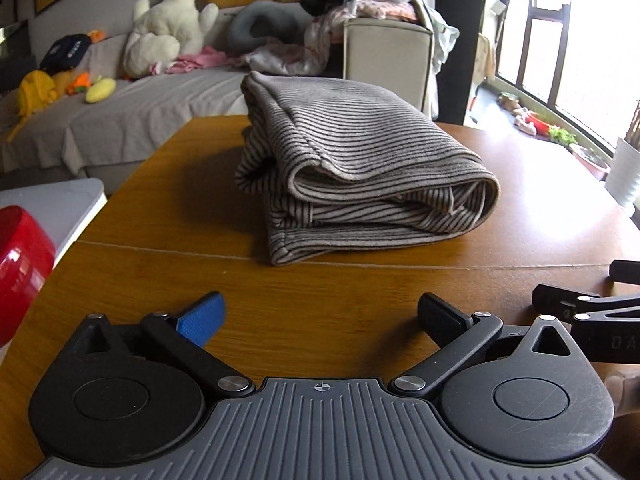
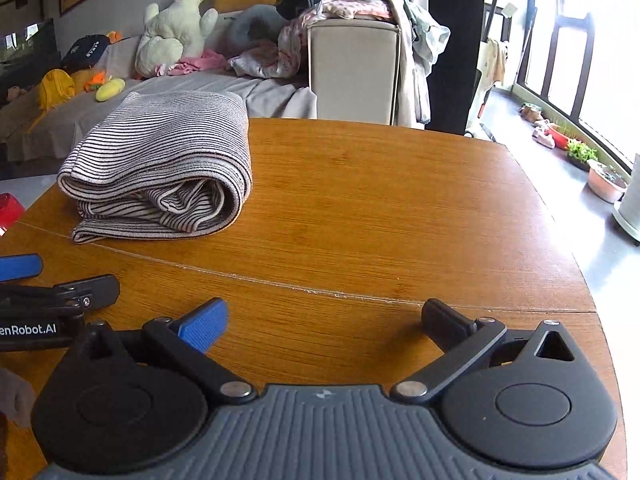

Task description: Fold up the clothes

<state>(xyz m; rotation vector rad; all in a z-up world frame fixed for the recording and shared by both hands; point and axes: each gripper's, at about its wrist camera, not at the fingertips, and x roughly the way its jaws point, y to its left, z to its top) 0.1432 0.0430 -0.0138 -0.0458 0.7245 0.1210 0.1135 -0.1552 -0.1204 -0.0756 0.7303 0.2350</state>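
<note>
1. The striped garment lies folded into a thick, compact bundle on the wooden tabletop, toward the far edge and left of the middle, with nothing touching it.
2. The left hand-held gripper sits low over the near part of the tabletop, its fingers spread wide apart and empty, well short of the bundle.
3. The right hand-held gripper hovers just beside it, likewise spread wide and holding nothing; the bundle lies ahead and to its left.
4. Judged from this, the folding of this piece looks finished or nearly so: the layers are stacked, though the top flap's near edge bulges and the lower layers stick out a little at the front left corner.
5. The next move probably calls either for pressing the bundle flat and squaring it, or for fetching another piece from the heap of clothes on the sofa arm beyond the tabletop.
6. Any reach there needs care to pass around the bundle without dragging it open.
</note>
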